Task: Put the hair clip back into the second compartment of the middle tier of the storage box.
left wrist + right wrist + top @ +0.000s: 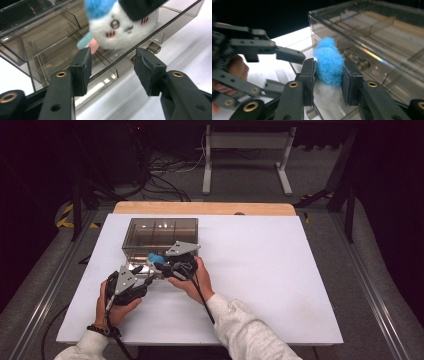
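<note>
Currently, a small plush toy [329, 65] with a blue top and a white face is gripped between the two pads of the right tongs [328, 80], whose jaws press into its fluffy sides. In the high view the right tongs [159, 262] are seen holding the toy [155, 257] at the near edge of a smoky transparent compartment box [160, 232], just above the box's front wall. The box is set on the white bench [260, 270], toward its left half. In the left gripper view the toy's face [120, 27] with pink cheeks is seen right in front of the box [45, 37], held from above by a black jaw of the other tongs. The left tongs [112, 67] are held open, with nothing between the pads; only the box's front edge and the bench are seen through the gap. In the high view the left tongs [145, 281] are kept just beside the box's near left corner, close to the right tongs.
</note>
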Demonstrator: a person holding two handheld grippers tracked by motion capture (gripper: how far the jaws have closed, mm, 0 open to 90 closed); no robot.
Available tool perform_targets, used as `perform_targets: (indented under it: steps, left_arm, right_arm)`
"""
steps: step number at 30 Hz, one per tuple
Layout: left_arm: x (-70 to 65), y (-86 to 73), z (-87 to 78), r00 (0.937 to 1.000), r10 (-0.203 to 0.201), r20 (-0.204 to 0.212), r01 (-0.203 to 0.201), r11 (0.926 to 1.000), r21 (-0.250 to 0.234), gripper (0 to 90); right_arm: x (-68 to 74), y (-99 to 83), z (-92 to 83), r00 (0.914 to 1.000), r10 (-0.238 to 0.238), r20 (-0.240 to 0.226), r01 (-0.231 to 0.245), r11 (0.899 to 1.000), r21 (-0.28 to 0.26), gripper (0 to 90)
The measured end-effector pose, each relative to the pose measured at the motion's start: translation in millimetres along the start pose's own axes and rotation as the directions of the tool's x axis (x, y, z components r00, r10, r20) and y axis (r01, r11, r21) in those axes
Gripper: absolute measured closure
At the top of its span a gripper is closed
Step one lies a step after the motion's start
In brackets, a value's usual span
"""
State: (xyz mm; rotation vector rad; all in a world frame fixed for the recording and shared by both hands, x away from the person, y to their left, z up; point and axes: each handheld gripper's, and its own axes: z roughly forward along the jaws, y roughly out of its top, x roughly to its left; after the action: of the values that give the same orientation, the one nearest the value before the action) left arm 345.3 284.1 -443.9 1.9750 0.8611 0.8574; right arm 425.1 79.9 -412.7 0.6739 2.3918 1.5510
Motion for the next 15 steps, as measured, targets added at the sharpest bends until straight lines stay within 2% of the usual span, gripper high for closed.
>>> perform_targets:
  steps: [1,3,6,8,12,15]
  left_arm:
    - [-0.7,0.0,-0.9,1.0000,-0.005,0.004,0.005,1.0000,-0.007,50.8]
    - [-1.0,0.7,-3.3,1.0000,0.009,-0.001,-0.009,0.9997,-0.024,55.0]
    - [-2.1,1.3,-4.6,0.9995,0.024,0.020,-0.024,0.9994,-0.027,62.4]
    - [-3.3,0.9,-3.7,0.9991,0.036,0.021,-0.036,0.9991,-0.023,65.2]
    - [-3.8,0.5,-4.6,0.9987,0.036,0.036,-0.035,0.9991,-0.025,69.5]
    - [-3.6,0.3,-7.0,0.9983,0.049,0.031,-0.048,0.9984,-0.030,69.9]
  right_arm:
    - [-1.7,-1.3,1.3,0.9999,0.011,0.011,-0.011,1.000,0.005,66.1]
    - [-4.2,-2.7,3.1,0.9997,0.023,0.000,-0.023,1.000,0.021,65.4]
    - [-6.1,-4.8,5.2,0.9993,0.031,0.023,-0.032,0.998,0.047,62.4]
    - [-6.7,-5.7,5.8,0.9989,0.030,0.036,-0.032,0.998,0.061,55.9]
    - [-6.9,-5.8,4.9,0.9981,0.027,0.055,-0.031,0.997,0.075,41.3]
    - [-6.5,-4.7,1.2,0.9982,0.014,0.058,-0.019,0.997,0.078,39.6]
